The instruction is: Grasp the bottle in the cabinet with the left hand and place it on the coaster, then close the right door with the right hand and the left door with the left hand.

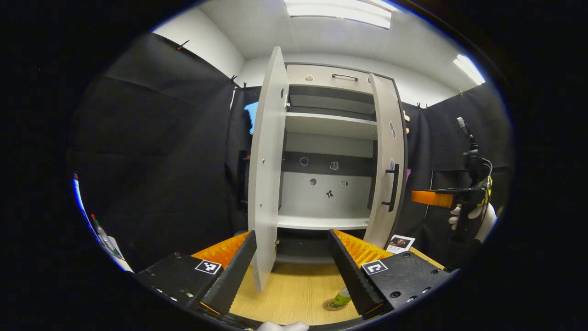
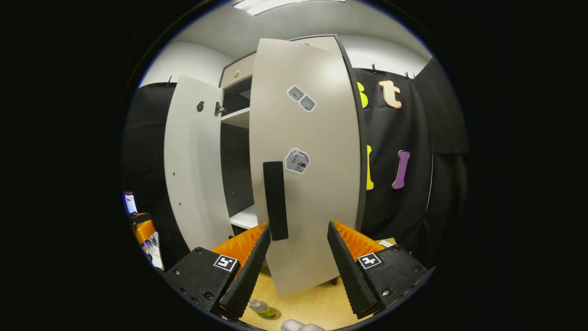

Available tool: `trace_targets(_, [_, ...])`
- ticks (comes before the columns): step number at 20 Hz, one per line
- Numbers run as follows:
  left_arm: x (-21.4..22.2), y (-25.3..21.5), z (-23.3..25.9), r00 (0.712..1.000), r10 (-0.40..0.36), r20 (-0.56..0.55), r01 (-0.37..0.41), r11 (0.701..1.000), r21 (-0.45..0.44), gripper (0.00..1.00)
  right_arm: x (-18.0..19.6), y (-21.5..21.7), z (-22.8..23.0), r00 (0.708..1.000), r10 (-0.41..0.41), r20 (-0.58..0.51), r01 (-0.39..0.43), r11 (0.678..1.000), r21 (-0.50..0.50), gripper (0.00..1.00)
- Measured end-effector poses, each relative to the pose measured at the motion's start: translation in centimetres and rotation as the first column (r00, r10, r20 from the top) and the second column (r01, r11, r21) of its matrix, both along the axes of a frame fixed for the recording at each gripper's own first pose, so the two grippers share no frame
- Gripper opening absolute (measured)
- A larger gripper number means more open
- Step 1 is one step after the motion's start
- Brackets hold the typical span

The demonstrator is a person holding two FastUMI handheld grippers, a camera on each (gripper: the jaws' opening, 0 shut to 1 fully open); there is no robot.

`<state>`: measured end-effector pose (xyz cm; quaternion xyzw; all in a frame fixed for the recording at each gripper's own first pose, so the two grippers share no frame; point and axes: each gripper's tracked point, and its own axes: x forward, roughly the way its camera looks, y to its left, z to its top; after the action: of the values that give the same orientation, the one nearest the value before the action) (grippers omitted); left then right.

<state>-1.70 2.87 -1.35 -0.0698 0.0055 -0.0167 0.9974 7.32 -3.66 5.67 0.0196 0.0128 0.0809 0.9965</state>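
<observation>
The white cabinet (image 1: 328,124) stands on a wooden table with both doors swung out. In the left gripper view its left door (image 1: 265,184) is edge-on between my open left gripper's (image 1: 294,266) fingers, untouched. A small green-tinted bottle (image 1: 342,298) stands on a round coaster (image 1: 330,305) low on the table, partly behind one finger. Farther right, a gloved hand holds my right gripper (image 1: 432,197) beside the right door (image 1: 388,161). In the right gripper view that door (image 2: 317,174) is close ahead, its black handle (image 2: 275,200) just above my open right gripper (image 2: 298,259). The bottle (image 2: 262,308) lies low.
The wooden table (image 1: 294,294) carries a small photo card (image 1: 400,242) by the right door's foot. The cabinet's shelves (image 1: 328,220) are bare. A lit screen (image 2: 130,202) and some clutter sit far left. Black cloth walls close in on both sides.
</observation>
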Motion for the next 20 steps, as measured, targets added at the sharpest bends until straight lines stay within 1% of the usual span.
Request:
trace_targets(2, [0.5, 1.3, -0.1, 1.000, -0.007, -0.004, 0.007, 1.000, -0.015, 0.95, -1.7, 0.5, -0.1, 1.000, -0.002, 0.008, 0.002, 1.000, 0.020, 0.78])
trace_targets(5, [1.7, 4.5, 0.1, 1.000, 0.021, 0.001, -0.021, 1.000, -0.002, 0.95, -4.1, 0.6, -0.4, 1.000, -0.027, 0.015, 0.026, 0.999, 0.020, 0.78])
trace_targets(6, [2.3, 5.7, 0.1, 1.000, 0.029, 0.006, -0.029, 1.000, 0.004, 0.90, -4.8, 0.6, -0.9, 0.999, -0.047, 0.014, 0.047, 0.999, 0.008, 0.78])
trace_targets(7, [2.8, 6.9, 0.2, 0.999, 0.044, 0.010, -0.044, 0.999, 0.014, 0.95, -5.5, 0.4, -1.2, 0.997, -0.074, 0.015, 0.074, 0.997, -0.004, 0.78])
trace_targets(8, [3.4, 8.3, 0.3, 0.998, 0.057, 0.014, -0.058, 0.998, 0.027, 0.95, -6.2, 0.4, -1.7, 0.995, -0.096, 0.010, 0.096, 0.995, -0.017, 0.81])
trace_targets(9, [4.0, 9.7, 0.5, 0.997, 0.073, 0.020, -0.074, 0.996, 0.040, 0.95, -6.7, 0.8, -2.3, 0.995, -0.100, 0.000, 0.100, 0.994, -0.032, 0.82])
trace_targets(12, [6.6, 13.8, 1.5, 0.992, 0.125, 0.032, -0.127, 0.989, 0.078, 0.95, -8.5, 1.1, -3.9, 0.991, -0.135, -0.022, 0.134, 0.989, -0.063, 0.82])
trace_targets(13, [7.5, 15.2, 2.0, 0.989, 0.143, 0.039, -0.146, 0.986, 0.075, 0.95, -9.0, 1.3, -4.3, 0.989, -0.147, -0.023, 0.144, 0.987, -0.075, 0.82])
trace_targets(15, [9.1, 17.8, 3.0, 0.983, 0.178, 0.053, -0.181, 0.982, 0.059, 0.95, -9.9, 1.5, -4.9, 0.987, -0.158, -0.032, 0.155, 0.984, -0.091, 0.82])
trace_targets(16, [9.9, 18.6, 3.3, 0.980, 0.191, 0.055, -0.194, 0.979, 0.060, 0.99, -10.3, 1.7, -5.3, 0.986, -0.160, -0.042, 0.156, 0.984, -0.090, 0.82])
trace_targets(17, [10.7, 19.3, 3.6, 0.979, 0.197, 0.060, -0.201, 0.977, 0.068, 0.94, -10.6, 2.0, -5.7, 0.986, -0.157, -0.056, 0.153, 0.985, -0.077, 0.82])
trace_targets(18, [11.7, 19.9, 3.8, 0.977, 0.205, 0.067, -0.210, 0.975, 0.079, 0.99, -10.8, 2.3, -6.0, 0.986, -0.151, -0.070, 0.147, 0.987, -0.058, 0.82])
trace_targets(19, [12.6, 20.3, 4.2, 0.975, 0.210, 0.073, -0.217, 0.972, 0.090, 0.95, -11.1, 2.6, -6.3, 0.986, -0.145, -0.083, 0.142, 0.989, -0.044, 0.82])
trace_targets(20, [13.3, 20.4, 4.4, 0.974, 0.212, 0.077, -0.219, 0.971, 0.098, 0.99, -11.4, 2.6, -6.6, 0.985, -0.145, -0.095, 0.142, 0.989, -0.039, 0.82])
